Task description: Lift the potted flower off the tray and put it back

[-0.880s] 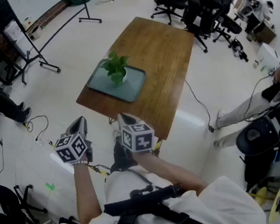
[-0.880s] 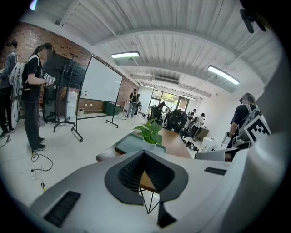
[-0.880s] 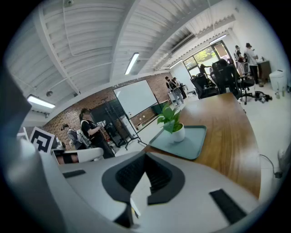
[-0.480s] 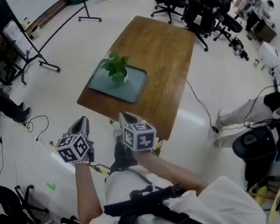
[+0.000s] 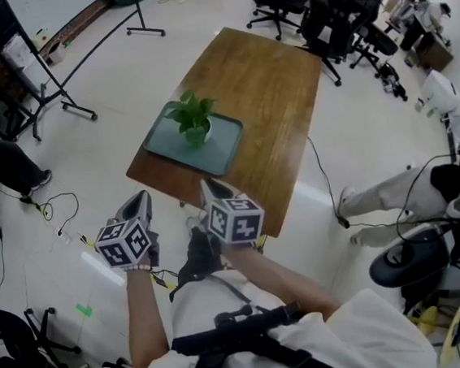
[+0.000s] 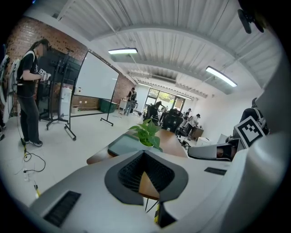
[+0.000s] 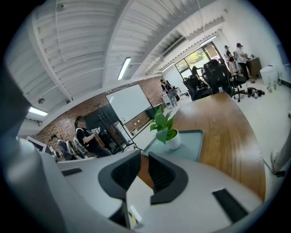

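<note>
A potted flower (image 5: 193,119) stands on the tray (image 5: 222,145) on the counter (image 5: 272,77), well ahead of both empty tools, left tool (image 6: 144,154) closed, right tool (image 7: 142,158) slightly parted; jaws this narrow could crush leaves or tip the pot.

One potted flower (image 5: 191,119), one tray (image 5: 223,148), one table (image 5: 272,81), two claws (image 5: 135,206) (image 5: 212,191).

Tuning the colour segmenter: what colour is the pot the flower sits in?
White. The pot shows best in the right gripper view.
</note>
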`<state>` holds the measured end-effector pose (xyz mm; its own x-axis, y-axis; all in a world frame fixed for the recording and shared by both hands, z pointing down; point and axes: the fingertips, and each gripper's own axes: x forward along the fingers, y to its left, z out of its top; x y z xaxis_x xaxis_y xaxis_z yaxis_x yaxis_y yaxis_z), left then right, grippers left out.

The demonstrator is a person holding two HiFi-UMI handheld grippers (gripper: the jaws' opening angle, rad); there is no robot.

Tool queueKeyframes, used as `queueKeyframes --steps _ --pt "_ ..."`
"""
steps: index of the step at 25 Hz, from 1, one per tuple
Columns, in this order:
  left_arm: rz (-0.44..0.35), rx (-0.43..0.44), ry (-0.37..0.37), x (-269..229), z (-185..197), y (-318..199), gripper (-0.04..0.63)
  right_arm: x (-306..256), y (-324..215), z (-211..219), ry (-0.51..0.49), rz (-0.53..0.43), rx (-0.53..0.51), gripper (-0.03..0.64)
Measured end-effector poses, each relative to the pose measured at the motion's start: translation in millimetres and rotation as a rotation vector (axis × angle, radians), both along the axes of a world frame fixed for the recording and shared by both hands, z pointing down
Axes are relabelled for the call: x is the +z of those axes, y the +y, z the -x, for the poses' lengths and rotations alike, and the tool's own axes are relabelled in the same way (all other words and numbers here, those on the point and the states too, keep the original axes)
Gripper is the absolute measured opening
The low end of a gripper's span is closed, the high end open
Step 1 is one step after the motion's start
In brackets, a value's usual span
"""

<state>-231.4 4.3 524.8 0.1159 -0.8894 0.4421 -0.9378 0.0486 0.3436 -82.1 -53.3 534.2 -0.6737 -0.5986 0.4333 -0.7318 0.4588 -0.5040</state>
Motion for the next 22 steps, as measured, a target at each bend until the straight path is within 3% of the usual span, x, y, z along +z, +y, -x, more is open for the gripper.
queueKeyframes --steps 8,22 --pt "-0.006 0.058 0.021 -4.1 -3.9 -43.9 0.0 0.2 -50.5 -4.2 -0.006 0.019 0.075 0.167" --pt "-0.001 0.192 0.021 -1.4 -21.7 -142.4 0.0 38.1 -174.6 -15.6 0.063 0.065 0.191 0.173"
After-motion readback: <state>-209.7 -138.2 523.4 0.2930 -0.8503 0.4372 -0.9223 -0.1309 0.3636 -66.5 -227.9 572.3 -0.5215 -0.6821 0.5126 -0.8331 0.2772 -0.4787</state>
